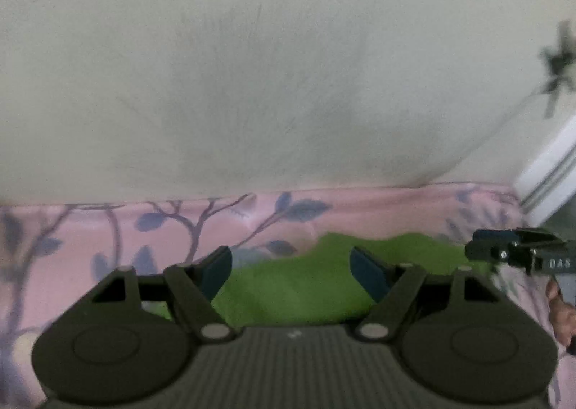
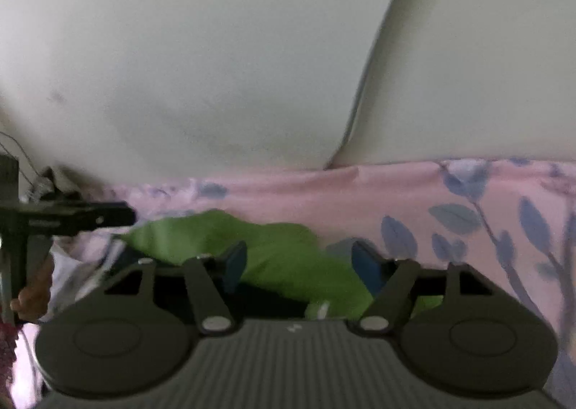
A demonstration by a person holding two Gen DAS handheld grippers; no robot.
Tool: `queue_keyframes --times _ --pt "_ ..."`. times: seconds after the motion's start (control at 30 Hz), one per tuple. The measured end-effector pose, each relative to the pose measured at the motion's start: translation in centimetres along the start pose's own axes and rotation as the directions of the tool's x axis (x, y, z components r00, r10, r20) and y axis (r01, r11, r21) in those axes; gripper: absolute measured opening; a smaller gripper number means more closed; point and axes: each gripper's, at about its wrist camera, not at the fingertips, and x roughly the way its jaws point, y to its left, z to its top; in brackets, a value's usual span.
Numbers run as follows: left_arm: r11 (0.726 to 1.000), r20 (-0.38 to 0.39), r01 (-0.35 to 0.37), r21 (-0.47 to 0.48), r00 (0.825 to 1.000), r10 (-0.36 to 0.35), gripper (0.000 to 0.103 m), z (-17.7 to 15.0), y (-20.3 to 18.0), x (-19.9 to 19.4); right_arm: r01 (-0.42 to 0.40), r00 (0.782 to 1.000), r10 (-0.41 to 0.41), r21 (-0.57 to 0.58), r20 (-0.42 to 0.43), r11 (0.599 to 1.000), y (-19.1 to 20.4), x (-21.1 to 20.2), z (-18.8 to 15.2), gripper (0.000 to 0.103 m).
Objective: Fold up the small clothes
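A bright green small garment [image 1: 288, 286] lies crumpled on a pink sheet printed with blue-grey leaves [image 1: 108, 229]. My left gripper [image 1: 291, 261] hovers over the garment with its jaws wide apart, the blue pads [image 1: 219, 265] clear of the cloth. In the right wrist view the same green garment [image 2: 280, 258] stretches from the left to under my right gripper [image 2: 298, 258]. That gripper is open too, with cloth lying between the pads but not pinched. Each view shows the other gripper at its edge: the right gripper [image 1: 518, 250] and the left gripper [image 2: 72, 218].
A pale cream wall [image 1: 288, 67] rises right behind the sheet's far edge, with a corner [image 2: 363, 85] in the right wrist view. A white frame [image 1: 550, 164] stands at the far right. A person's hand [image 2: 32, 294] holds the left gripper's handle.
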Motion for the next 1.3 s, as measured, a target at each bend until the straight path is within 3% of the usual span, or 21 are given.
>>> queue_keyframes --times 0.07,0.13,0.17,0.2,0.23,0.27,0.43,0.53,0.7,0.8,0.9,1.0,1.07,1.1,1.13,1.17,1.23,1.3 --pt "0.998 -0.044 0.054 -0.02 0.998 -0.055 0.086 0.2 0.3 2.5 -0.02 0.999 0.021 0.02 -0.034 1.0 -0.6 1.9 0.1 0.068" --pt "0.997 -0.056 0.076 -0.011 0.996 -0.076 0.086 -0.2 0.1 3.6 -0.046 0.998 0.046 0.02 -0.033 0.999 -0.6 2.8 0.0 0.069" --pt "0.998 -0.046 0.064 0.018 0.997 -0.063 0.07 -0.5 -0.4 3.8 -0.06 0.998 0.06 -0.002 -0.029 0.998 -0.4 2.8 -0.1 0.063" --pt "0.997 -0.04 0.043 0.059 0.998 -0.041 0.05 -0.6 -0.9 3.9 -0.082 0.996 0.081 -0.024 -0.038 0.996 0.0 2.8 -0.2 0.028" --pt "0.995 -0.05 0.038 0.091 0.998 -0.033 0.015 -0.7 -1.4 3.8 -0.083 0.996 0.081 -0.047 -0.035 0.995 0.6 2.6 -0.4 0.02" --pt "0.994 -0.064 0.061 0.094 0.996 -0.056 0.013 -0.8 -1.7 3.6 -0.063 0.998 0.063 -0.075 -0.01 0.995 1.2 2.1 -0.6 0.016" --pt "0.987 0.062 0.062 0.146 0.996 -0.072 0.012 -2.1 -4.0 -3.0 -0.063 0.99 0.079 -0.132 0.119 0.989 3.9 -3.8 -1.3 0.012" --pt "0.975 0.164 0.093 0.204 0.978 -0.128 0.013 -4.4 -6.0 -9.3 -0.067 0.976 0.107 -0.208 0.189 0.976 6.5 -9.4 -3.7 0.012" --pt "0.959 0.273 0.132 0.249 0.941 -0.2 0.013 -12.5 -7.7 -18.2 -0.028 0.963 0.124 -0.368 0.24 0.929 11.1 -17.4 -11.9 0.012" --pt "0.958 0.275 0.178 0.225 0.932 -0.237 0.013 -18.9 -7.2 -20.9 -0.017 0.967 0.12 -0.411 0.226 0.911 12.4 -19.8 -18.4 0.011" --pt "0.964 0.246 0.187 0.19 0.941 -0.231 0.014 -24.6 -6.5 -21.5 0.022 0.974 0.08 -0.436 0.213 0.9 13.7 -19.1 -24.6 0.011" --pt "0.975 0.178 0.129 0.181 0.971 -0.161 0.019 -28.4 -6.2 -20.3 0.044 0.984 0.027 -0.389 0.175 0.92 13.1 -17.5 -28.8 0.017" --pt "0.977 0.139 0.134 0.168 0.978 -0.158 0.022 -29.6 -5.7 -20.4 0.019 0.986 0.037 -0.331 0.163 0.943 12.1 -17.2 -29.4 0.018" --pt "0.976 0.144 0.143 0.163 0.975 -0.167 0.024 -29.7 -5.4 -21.2 0.001 0.983 0.055 -0.3 0.176 0.954 11.9 -18.3 -29.4 0.027" --pt "0.978 0.17 0.138 0.159 0.972 -0.165 0.034 -29.5 -5.2 -22.0 -0.021 0.976 0.078 -0.27 0.202 0.962 11.6 -19.5 -29.3 0.032" --pt "0.981 0.214 0.124 0.148 0.964 -0.155 0.042 -29.1 -4.8 -23.0 -0.043 0.96 0.106 -0.239 0.261 0.97 11.2 -21.0 -28.9 0.038" --pt "0.987 0.271 0.118 0.112 0.952 -0.145 0.043 -27.7 -4.3 -24.0 -0.068 0.926 0.133 -0.192 0.353 0.979 11.1 -22.7 -27.6 0.042" --pt "0.991 0.282 0.117 0.069 0.95 -0.132 0.043 -25.6 -3.7 -23.3 -0.071 0.915 0.123 -0.148 0.384 0.986 11.7 -22.5 -25.6 0.042"
